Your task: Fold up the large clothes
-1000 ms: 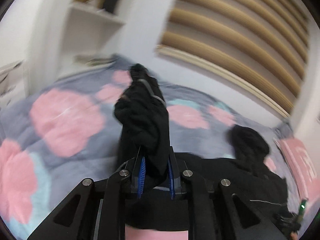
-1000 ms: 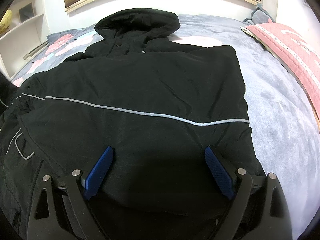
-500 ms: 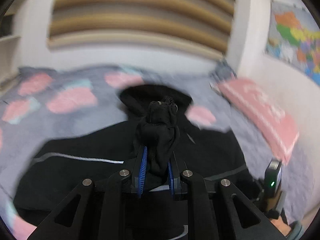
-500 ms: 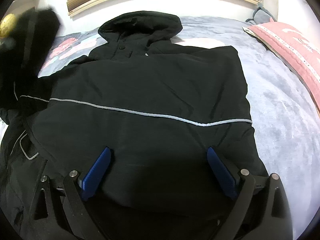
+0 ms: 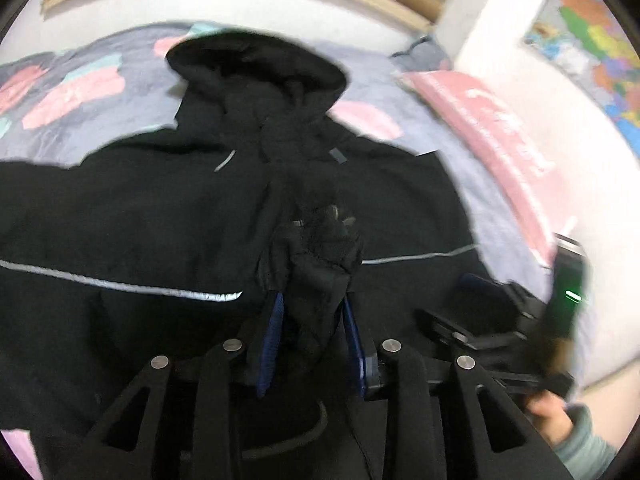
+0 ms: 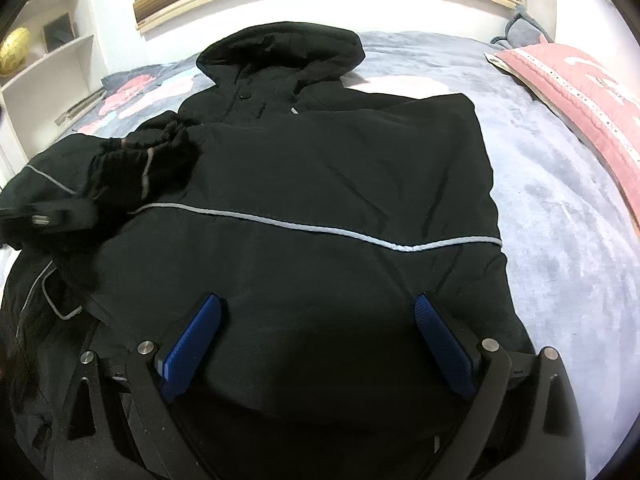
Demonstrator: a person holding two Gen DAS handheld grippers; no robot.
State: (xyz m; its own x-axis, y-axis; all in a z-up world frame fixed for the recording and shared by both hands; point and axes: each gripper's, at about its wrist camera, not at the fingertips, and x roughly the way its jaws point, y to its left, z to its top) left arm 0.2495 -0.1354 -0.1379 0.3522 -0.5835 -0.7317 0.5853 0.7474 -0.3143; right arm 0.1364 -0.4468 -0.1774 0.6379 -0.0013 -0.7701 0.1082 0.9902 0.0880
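A large black hooded jacket (image 6: 320,168) with a grey reflective stripe lies flat on the bed, hood toward the wall; it also shows in the left wrist view (image 5: 140,208). My left gripper (image 5: 312,312) is shut on the bunched black sleeve cuff (image 5: 320,248) and holds it above the jacket's body. The sleeve cuff (image 6: 148,160) and the left gripper appear at the left of the right wrist view. My right gripper (image 6: 316,320) is open and empty, low over the jacket's lower part; it also shows at the right in the left wrist view (image 5: 500,304).
The bed has a grey blanket (image 6: 560,220) with pink patches. A pink pillow (image 6: 580,92) lies at the right. White shelves (image 6: 48,52) stand at the left, a wall with a map (image 5: 592,32) at the right.
My left gripper has swung the sleeve from out over the bed's left side in over the jacket's body. The right gripper has stayed open in nearly the same place.
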